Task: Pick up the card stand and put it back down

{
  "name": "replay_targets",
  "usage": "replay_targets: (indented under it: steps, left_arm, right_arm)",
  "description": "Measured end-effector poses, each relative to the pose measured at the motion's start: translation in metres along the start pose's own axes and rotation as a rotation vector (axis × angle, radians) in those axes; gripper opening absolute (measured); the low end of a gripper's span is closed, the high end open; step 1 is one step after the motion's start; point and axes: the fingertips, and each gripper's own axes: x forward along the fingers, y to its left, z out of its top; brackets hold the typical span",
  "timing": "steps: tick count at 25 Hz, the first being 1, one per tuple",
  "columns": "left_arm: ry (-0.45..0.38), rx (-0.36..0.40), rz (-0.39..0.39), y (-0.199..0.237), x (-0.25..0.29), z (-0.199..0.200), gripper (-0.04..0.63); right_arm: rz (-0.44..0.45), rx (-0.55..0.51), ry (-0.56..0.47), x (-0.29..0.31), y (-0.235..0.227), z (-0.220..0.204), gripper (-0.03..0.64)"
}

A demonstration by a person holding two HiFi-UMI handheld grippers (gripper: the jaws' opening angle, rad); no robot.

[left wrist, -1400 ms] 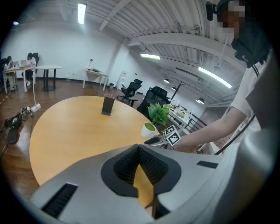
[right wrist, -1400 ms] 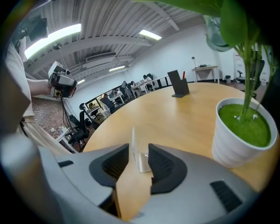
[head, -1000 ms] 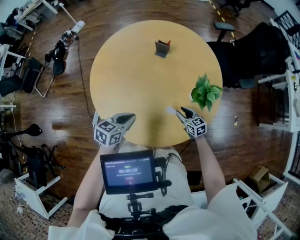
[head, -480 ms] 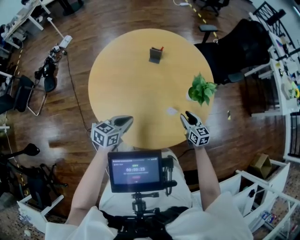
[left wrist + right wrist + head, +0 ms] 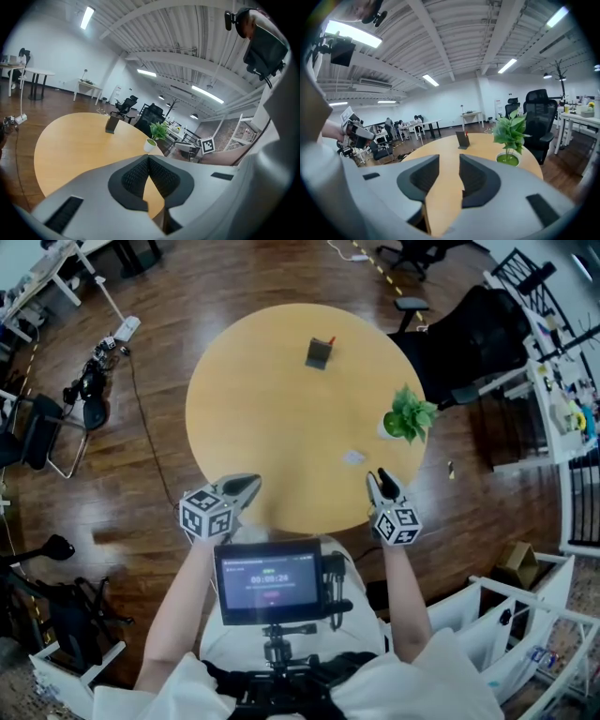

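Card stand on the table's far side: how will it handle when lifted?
The card stand looks small and boxy: probably light and stiff. Standing upright on a small base, it may tip if pushed high.

Dark wooden floor [image 5: 234,277] surrounds the round table [image 5: 272,427] ahead of the fingers [image 5: 246,487]. A black office chair [image 5: 473,329] stands beyond them, rightward. Strip lights [image 5: 349,33] cross the white beamed ceiling [image 5: 454,40].

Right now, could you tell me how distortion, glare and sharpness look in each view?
Head view: wide-angle curve, table evenly lit and sharp, sheen on the floor. Left gripper view: fisheye with black corners, ceiling lamp glaring. Right gripper view: same fisheye, strip light bloomed out, plant sharp.
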Motion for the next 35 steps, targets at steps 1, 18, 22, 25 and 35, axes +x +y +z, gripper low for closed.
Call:
replay_targets:
  steps: [1,18,22,25,35]
  left_arm:
    - [-0.006,-0.003,0.001,0.002,-0.007,-0.002,0.002]
    - [-0.06,-0.025,0.006,0.027,-0.1,-0.059,0.003]
    - [-0.048,-0.008,0.004,0.027,-0.102,-0.066,0.003]
    - [-0.044,0.003,0.008,0.023,-0.101,-0.07,0.002]
    - [-0.033,0.015,-0.017,-0.03,-0.066,-0.063,0.002]
  right_arm:
    - [-0.008,0.001,-0.001,-0.002,0.007,0.0,0.153]
    - [-0.194,-0.096,-0.041,-0.034,0.084,-0.008,0.144]
    - [-0.185,-0.094,-0.054,-0.041,0.092,-0.007,0.14]
    - [-0.163,-0.098,-0.069,-0.05,0.096,-0.001,0.14]
    - [-0.149,-0.078,-0.096,-0.1,0.074,0.017,0.132]
